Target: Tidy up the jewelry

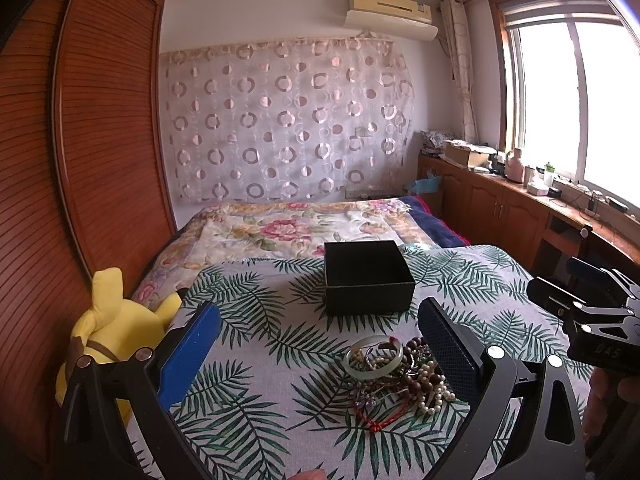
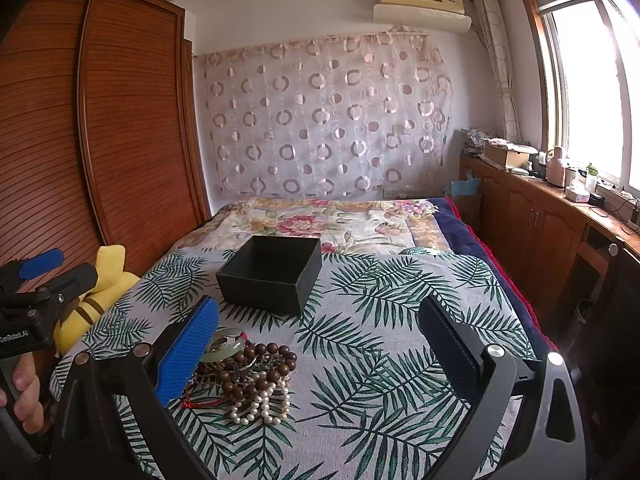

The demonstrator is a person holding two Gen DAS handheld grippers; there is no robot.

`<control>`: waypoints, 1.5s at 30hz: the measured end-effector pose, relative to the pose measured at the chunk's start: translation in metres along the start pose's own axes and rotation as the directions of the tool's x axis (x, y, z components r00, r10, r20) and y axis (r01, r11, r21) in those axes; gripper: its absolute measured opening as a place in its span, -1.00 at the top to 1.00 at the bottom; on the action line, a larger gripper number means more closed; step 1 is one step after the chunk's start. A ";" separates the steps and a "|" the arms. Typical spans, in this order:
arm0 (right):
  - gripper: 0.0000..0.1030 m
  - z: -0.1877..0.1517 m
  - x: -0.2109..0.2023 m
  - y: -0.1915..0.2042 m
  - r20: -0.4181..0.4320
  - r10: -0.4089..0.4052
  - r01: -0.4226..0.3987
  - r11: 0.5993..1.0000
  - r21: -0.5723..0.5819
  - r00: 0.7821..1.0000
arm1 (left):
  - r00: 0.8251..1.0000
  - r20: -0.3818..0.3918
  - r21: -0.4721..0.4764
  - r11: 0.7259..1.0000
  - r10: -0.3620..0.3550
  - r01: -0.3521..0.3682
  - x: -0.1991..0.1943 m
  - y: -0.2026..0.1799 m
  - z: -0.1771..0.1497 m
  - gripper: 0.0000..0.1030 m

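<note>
Surface: I am working over a leaf-print cloth (image 1: 256, 360), grey with green fronds, spread over the near end of a bed with a floral quilt (image 1: 288, 228) behind it.
Room: a slatted wooden wardrobe (image 1: 80, 140) at my 9 o'clock, a circle-patterned curtain (image 1: 288, 120) on the far wall at 12, an air conditioner (image 1: 390, 8) above it, a bright window (image 1: 576, 96) over low wooden cabinets (image 1: 500, 204) at 2 o'clock. A yellow plush toy (image 1: 116, 332) sits at the cloth's left edge.
Jewelry pile (image 1: 394, 376): a tangle on the cloth, with a pale green bangle (image 1: 374, 356), brown wooden beads (image 2: 256, 368), a white pearl strand (image 2: 264, 404) and a red cord (image 1: 384, 414). In the left wrist view it lies at 5 o'clock of the box, touching nothing but the cloth.
Black box (image 1: 368, 276): open-topped, lidless, upright, at 12 o'clock beyond the pile, apart from it.
Left gripper (image 1: 320, 344): jaws spread wide, hovering above the cloth; the pile sits near its right finger.
Right gripper (image 2: 320, 344): jaws also spread wide, nothing between them; the pile lies just beside its left finger.
Hand (image 2: 24, 396): wrapped around the left gripper's handle.
</note>
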State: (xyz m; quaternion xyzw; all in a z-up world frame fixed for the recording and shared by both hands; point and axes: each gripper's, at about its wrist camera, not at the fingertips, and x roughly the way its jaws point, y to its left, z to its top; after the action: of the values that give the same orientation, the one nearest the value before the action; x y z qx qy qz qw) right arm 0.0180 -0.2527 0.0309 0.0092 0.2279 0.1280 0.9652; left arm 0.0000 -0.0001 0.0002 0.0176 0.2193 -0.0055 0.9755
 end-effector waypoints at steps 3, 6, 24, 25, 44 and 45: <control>-0.95 0.000 0.000 0.000 0.000 -0.001 0.001 1.000 -0.001 1.000 | 1.000 0.000 -0.002 1.000 -0.001 0.001 0.000 0.000 0.000 -0.85; -0.95 0.000 0.000 0.000 0.000 0.000 0.000 1.000 -0.001 1.000 | 1.000 0.000 -0.001 1.000 0.000 0.000 0.000 0.000 0.000 -0.85; -0.95 0.000 0.000 0.001 -0.001 -0.001 0.001 1.000 -0.001 1.000 | 1.000 0.003 -0.002 1.000 -0.001 0.001 0.000 0.001 -0.001 -0.85; -0.95 0.000 0.000 0.001 -0.002 -0.001 0.001 1.000 -0.001 1.000 | 1.000 0.004 -0.002 1.000 -0.001 0.001 -0.001 0.001 -0.001 -0.85; -0.95 0.000 -0.001 0.002 -0.001 0.000 0.000 1.000 -0.002 1.000 | 1.000 0.007 -0.003 1.000 -0.002 0.002 0.000 0.004 -0.003 -0.85; -0.95 0.000 0.000 0.002 -0.001 0.000 0.000 1.000 -0.002 1.000 | 1.000 0.006 -0.003 1.000 -0.001 0.001 0.000 0.004 -0.003 -0.85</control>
State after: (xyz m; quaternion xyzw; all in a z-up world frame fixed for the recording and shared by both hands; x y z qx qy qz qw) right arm 0.0173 -0.2513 0.0312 0.0080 0.2283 0.1281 0.9651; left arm -0.0017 0.0037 -0.0025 0.0160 0.2162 -0.0058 0.9762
